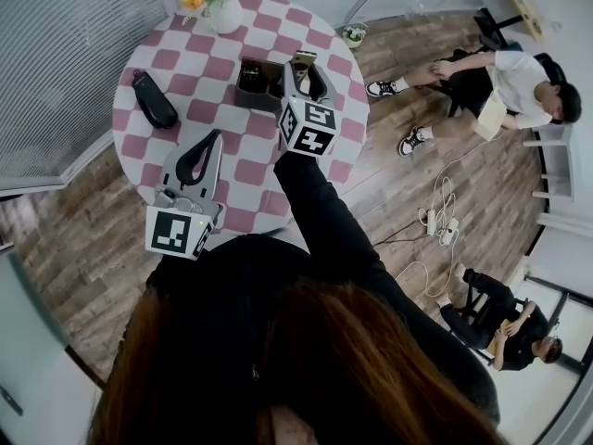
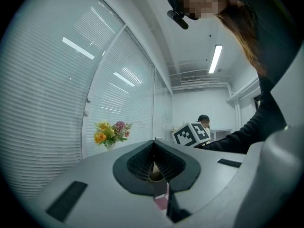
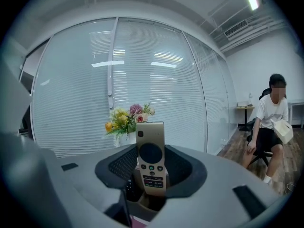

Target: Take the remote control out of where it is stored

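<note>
A gold remote control (image 1: pixel 303 60) stands upright between the jaws of my right gripper (image 1: pixel 305 77), which is shut on its lower half. It hangs just above a brown organizer box (image 1: pixel 264 95) near the middle of the round checkered table (image 1: pixel 157 63). In the right gripper view the remote (image 3: pixel 151 151) faces the camera with its buttons showing, and part of the box (image 3: pixel 142 199) lies below it. A black remote (image 1: pixel 250 75) stays inside the box. My left gripper (image 1: pixel 199 156) hovers over the table's near left part, shut with nothing in it.
A black case (image 1: pixel 154 99) lies on the table's left side. A white vase of flowers (image 1: pixel 222 7) stands at the far edge. On the wooden floor to the right sit two people (image 1: pixel 491 86), with a power strip and cables (image 1: pixel 443 225).
</note>
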`<state>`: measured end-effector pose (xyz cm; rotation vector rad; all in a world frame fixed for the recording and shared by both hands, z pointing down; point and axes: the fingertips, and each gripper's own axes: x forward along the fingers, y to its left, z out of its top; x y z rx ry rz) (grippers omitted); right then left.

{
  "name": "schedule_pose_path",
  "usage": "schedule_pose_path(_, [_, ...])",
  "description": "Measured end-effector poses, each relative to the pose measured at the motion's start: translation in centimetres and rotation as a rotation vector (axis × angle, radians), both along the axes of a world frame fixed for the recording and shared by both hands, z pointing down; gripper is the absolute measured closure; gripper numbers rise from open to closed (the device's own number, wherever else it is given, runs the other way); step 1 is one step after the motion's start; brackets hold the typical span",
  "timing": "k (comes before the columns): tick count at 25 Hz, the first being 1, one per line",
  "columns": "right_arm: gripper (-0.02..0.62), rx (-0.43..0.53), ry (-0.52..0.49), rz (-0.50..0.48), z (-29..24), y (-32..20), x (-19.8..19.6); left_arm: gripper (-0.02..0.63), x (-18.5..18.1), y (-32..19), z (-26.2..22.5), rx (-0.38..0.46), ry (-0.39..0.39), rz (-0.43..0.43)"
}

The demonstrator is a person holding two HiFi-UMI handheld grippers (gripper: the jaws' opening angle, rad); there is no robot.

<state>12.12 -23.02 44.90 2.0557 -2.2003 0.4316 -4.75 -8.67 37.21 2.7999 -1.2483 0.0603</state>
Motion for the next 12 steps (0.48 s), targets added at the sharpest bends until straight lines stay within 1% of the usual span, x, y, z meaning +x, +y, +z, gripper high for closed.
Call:
schedule_pose_path(4, [0.407, 0.022, 0.006, -0.023, -1.3, 0.8, -0.3, 0.597, 0.2, 0.2, -0.1, 0.003, 0.0, 0.005])
schedule_pose_path(12, [0.408, 0.031, -0.001, -0.068, -2.2, 3.3, -0.5, 0.597, 0.4, 0.4, -0.1, 0.005, 0.006, 0.008])
